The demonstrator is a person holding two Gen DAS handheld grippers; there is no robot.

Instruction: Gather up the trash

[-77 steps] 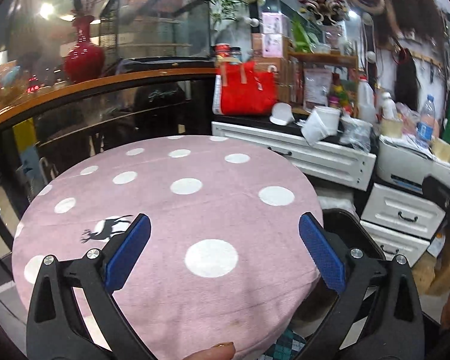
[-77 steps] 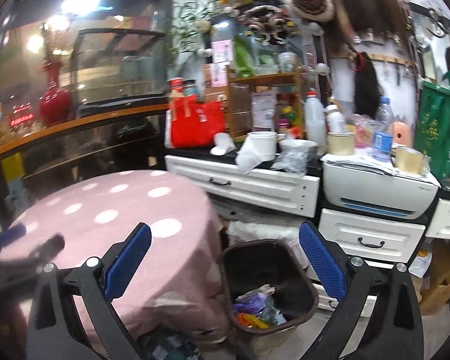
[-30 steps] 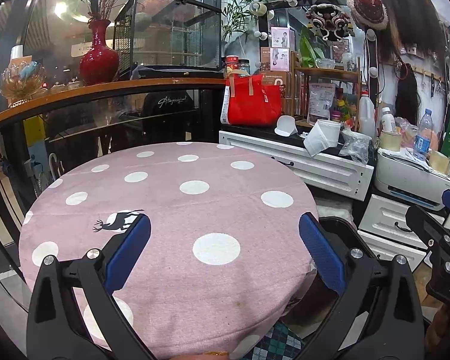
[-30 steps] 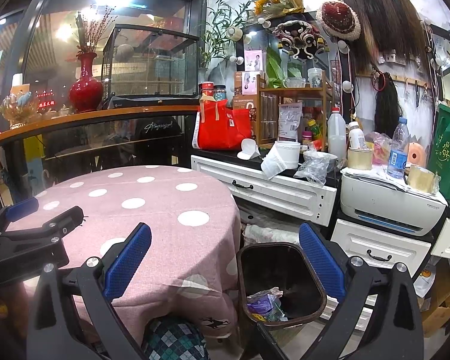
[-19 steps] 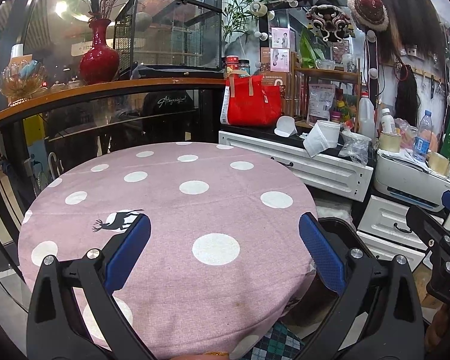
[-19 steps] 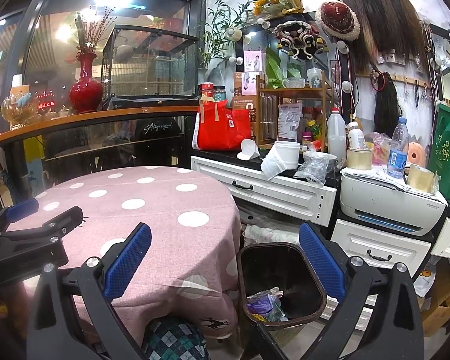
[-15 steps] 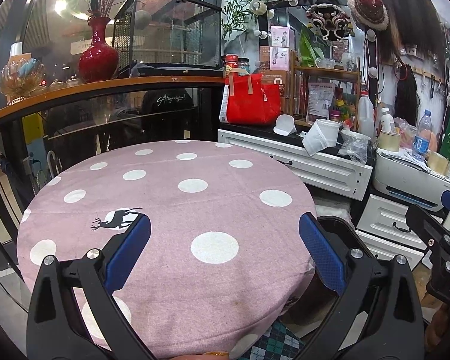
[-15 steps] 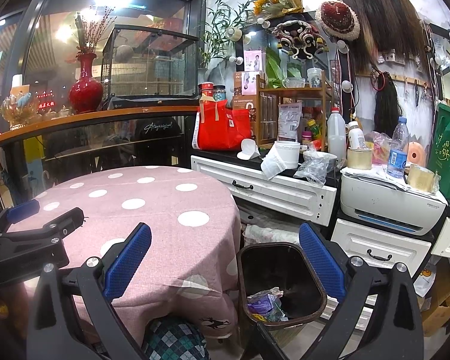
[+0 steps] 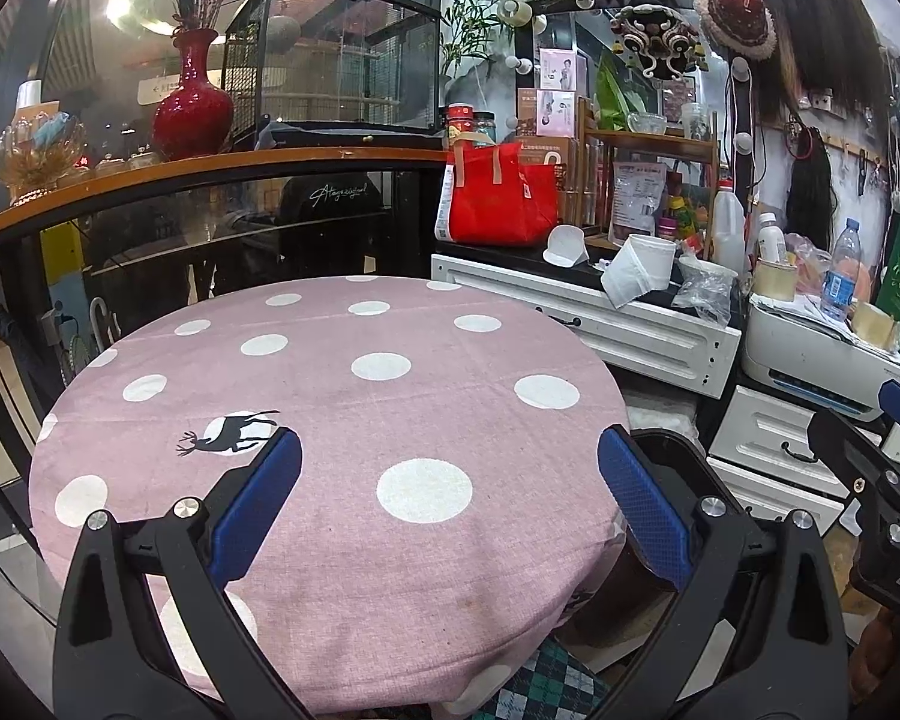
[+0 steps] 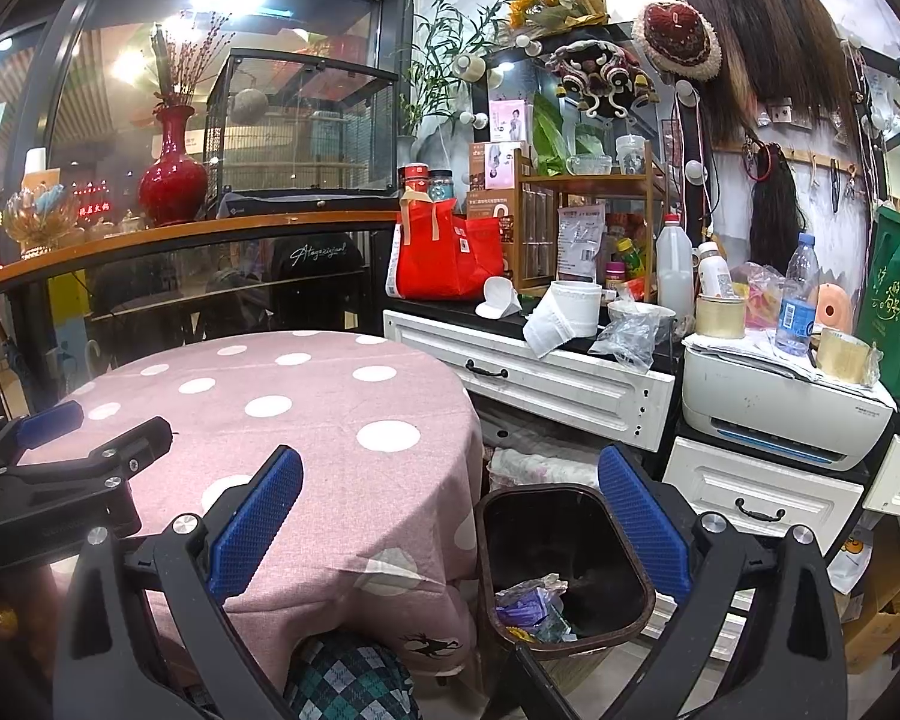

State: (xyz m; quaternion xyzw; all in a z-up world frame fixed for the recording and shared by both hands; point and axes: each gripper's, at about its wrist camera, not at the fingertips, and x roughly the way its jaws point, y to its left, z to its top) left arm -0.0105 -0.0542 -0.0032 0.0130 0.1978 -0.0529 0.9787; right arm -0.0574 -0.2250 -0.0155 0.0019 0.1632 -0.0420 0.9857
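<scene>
Trash [image 10: 531,606], crumpled wrappers and plastic, was seen at the bottom of a dark, rounded-rectangular bin [image 10: 630,564] just beside the round table [image 10: 306,420], draped in pink polka-dot cloth. Both the left gripper [image 9: 447,501] and right gripper [image 10: 450,510] were held wide apart, nothing clasped.

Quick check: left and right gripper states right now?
Left gripper: open, holding nothing, over the pink table.
Right gripper: open, holding nothing, above the trash bin.
</scene>
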